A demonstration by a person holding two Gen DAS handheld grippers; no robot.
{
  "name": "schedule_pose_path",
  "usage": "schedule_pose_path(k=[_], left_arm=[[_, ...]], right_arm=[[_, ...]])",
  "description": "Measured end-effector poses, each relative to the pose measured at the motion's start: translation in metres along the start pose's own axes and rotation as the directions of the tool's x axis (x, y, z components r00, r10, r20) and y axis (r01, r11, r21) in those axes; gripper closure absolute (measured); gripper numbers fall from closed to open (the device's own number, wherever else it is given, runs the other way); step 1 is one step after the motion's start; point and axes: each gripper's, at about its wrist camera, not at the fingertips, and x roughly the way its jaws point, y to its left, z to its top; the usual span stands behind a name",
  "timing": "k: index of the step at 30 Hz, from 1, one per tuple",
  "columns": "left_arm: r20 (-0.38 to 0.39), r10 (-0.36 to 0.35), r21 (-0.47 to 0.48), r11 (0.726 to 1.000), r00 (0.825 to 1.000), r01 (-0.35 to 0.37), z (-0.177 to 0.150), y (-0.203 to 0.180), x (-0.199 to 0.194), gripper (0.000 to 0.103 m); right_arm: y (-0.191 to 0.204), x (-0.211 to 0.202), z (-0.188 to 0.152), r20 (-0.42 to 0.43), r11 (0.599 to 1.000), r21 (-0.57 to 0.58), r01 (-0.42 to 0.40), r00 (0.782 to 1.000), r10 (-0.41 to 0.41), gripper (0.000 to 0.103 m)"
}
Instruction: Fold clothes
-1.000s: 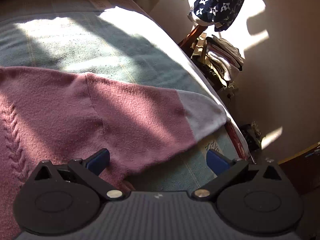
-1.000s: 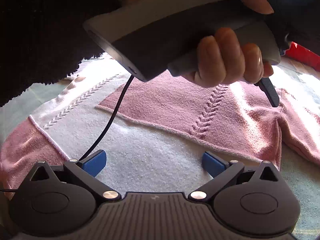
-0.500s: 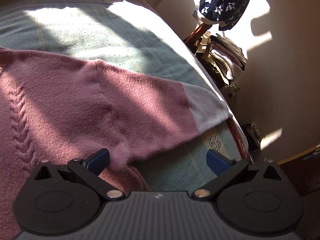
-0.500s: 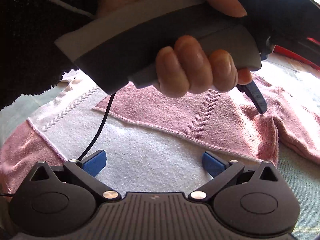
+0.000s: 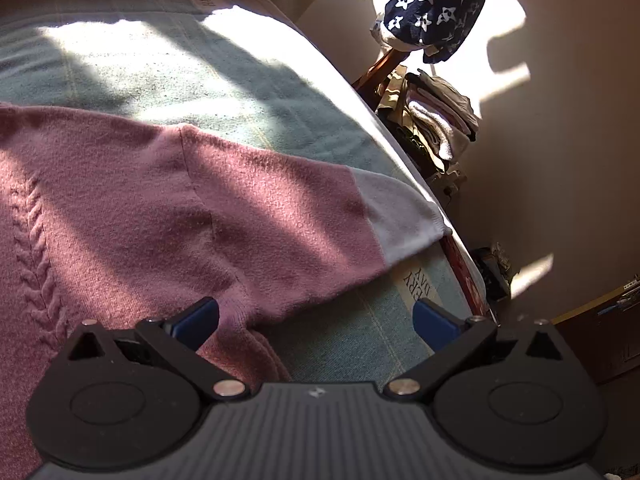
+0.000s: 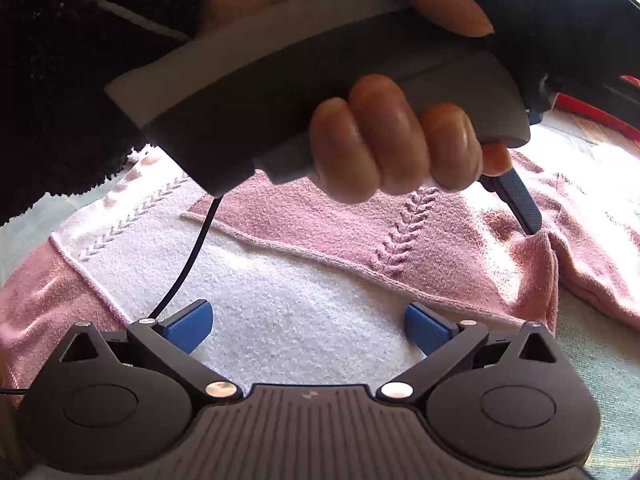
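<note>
A big bed [image 5: 240,92] fills most of the room, with a soft green-blue blanket [image 5: 192,80] on top and bright sun and dark shade lying across it. On the blanket lies a pink sweater [image 5: 120,208], spread out flat. One sleeve [image 5: 288,216] sticks out toward the edge of the bed, and it ends in a pale cuff [image 5: 404,216] that reaches right to the edge. From the other side, the sweater shows a wide white part [image 6: 288,304] below the pink, with a braid pattern [image 6: 404,232] running up it. Past the bed, by the wall, a pile of clothes [image 5: 436,128] sits on a chair, and a dark blue cloth with white stars [image 5: 434,4] hangs above it. The left gripper [image 5: 316,320] is low over the sweater where the sleeve meets the body, its blue fingers [image 5: 196,320] wide apart and holding nothing; one finger is over the pink knit and the other is over the blanket. The right gripper [image 6: 306,328] hangs over the white part, also wide apart and holding nothing. In front of it, a person's hand [image 6: 396,140] in a dark fuzzy sleeve [image 6: 60,80] grips the handle of the left gripper, and one dark finger tip [image 6: 520,204] touches the pink fold. A thin black cord [image 6: 188,256] hangs from the handle.
</note>
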Motion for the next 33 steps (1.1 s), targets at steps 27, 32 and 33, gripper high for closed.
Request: schedule_pose_path(k=[27, 32, 33], left_arm=[[0.229, 0.441, -0.114, 0.897, 0.868, -0.426, -0.115, -0.026, -0.236, 0.001], [0.217, 0.520, -0.137, 0.854, 0.826, -0.502, -0.180, -0.008, -0.246, 0.001], [0.208, 0.526, -0.148, 0.850, 0.825, -0.505, -0.192, 0.000, -0.242, 0.001]], right_arm=[[0.005, -0.009, 0.012, 0.000, 0.997, 0.039, -0.061, 0.998, 0.061, 0.000], [0.012, -0.013, 0.010, -0.010, 0.995, 0.073, -0.061, 0.998, 0.062, 0.000], [0.015, -0.014, 0.008, -0.014, 0.996, 0.075, -0.049, 0.999, 0.050, 0.000]])
